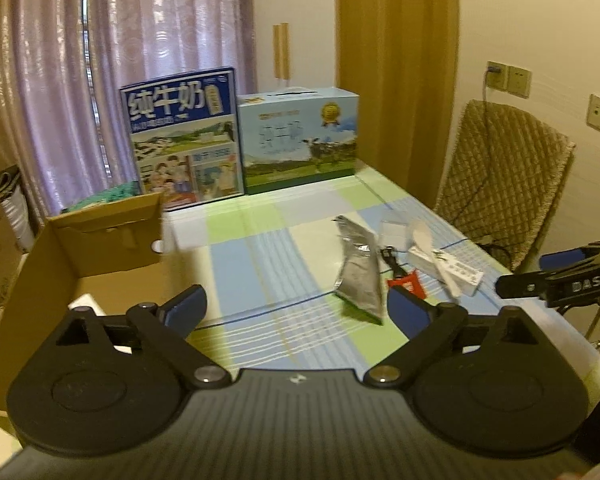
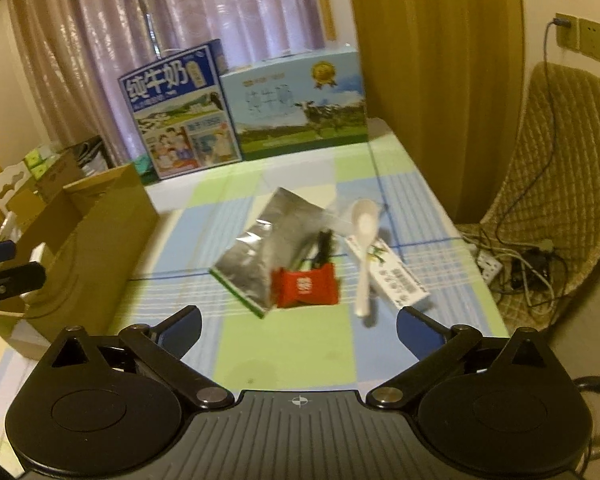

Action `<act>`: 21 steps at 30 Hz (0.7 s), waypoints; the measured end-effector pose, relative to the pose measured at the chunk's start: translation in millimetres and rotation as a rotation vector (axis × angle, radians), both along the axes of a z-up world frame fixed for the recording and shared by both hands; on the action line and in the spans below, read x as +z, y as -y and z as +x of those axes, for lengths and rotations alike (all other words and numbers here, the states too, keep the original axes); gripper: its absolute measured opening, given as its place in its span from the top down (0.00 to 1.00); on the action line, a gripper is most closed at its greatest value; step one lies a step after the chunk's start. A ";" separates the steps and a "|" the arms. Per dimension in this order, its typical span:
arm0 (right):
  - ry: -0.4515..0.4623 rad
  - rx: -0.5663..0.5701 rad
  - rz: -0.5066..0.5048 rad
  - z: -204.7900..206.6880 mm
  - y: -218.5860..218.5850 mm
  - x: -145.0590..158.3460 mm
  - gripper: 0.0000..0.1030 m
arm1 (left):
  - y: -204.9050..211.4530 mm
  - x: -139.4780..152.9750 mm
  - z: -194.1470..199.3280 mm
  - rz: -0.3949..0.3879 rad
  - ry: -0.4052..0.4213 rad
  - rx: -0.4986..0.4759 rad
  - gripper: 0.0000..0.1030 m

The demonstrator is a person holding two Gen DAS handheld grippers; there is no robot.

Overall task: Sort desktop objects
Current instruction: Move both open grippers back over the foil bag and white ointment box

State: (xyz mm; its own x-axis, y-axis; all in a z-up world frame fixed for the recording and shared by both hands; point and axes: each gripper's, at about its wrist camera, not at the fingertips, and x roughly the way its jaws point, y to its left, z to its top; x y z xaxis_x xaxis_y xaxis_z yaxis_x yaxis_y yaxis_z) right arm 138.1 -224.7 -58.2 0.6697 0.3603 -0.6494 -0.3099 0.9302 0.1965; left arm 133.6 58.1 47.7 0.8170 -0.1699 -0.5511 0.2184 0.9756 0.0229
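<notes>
The left gripper (image 1: 298,302) has its blue-padded fingers (image 1: 186,306) spread wide with nothing between them; the right gripper (image 2: 298,326) is likewise spread and empty, hovering over the checked tablecloth (image 2: 284,356); just ahead of the right fingers lies the small heap to be sorted: a red candy wrapper (image 2: 305,285) nearest the gap, a silver foil pouch (image 2: 260,252) touching it on the left, a white plastic spoon (image 2: 365,248) to the right lying across a long white packet (image 2: 396,280), and a dark clip-like item (image 2: 322,245) behind the wrapper, too blurred to tell more; in the left view the same pouch (image 1: 358,268) sits just beyond the right-hand finger; an open cardboard box (image 1: 112,236) stands at the table's left edge, beside the left gripper; two milk cartons (image 2: 240,108) stand at the far end before a curtain (image 2: 180,20); a padded chair (image 2: 560,184) is off to the right.
</notes>
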 end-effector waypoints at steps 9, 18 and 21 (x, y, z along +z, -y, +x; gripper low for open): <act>-0.033 -0.036 -0.025 14.6 14.9 -18.4 0.02 | 25.5 -23.6 14.1 0.010 -0.056 -0.046 0.04; -0.071 -0.053 -0.022 24.5 22.7 -38.0 0.02 | 41.5 -43.9 25.9 0.029 -0.101 -0.074 0.04; -0.076 -0.059 -0.022 27.7 25.5 -41.6 0.02 | 45.7 -49.6 30.7 0.032 -0.114 -0.081 0.04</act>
State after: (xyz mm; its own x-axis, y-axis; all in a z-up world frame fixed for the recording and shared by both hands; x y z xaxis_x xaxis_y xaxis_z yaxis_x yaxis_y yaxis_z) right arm 165.8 -250.2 -99.8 0.6377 0.3068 -0.7066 -0.2396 0.9507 0.1966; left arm 164.3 12.4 -1.9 0.7328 -0.2135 -0.6461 0.2994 0.9538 0.0245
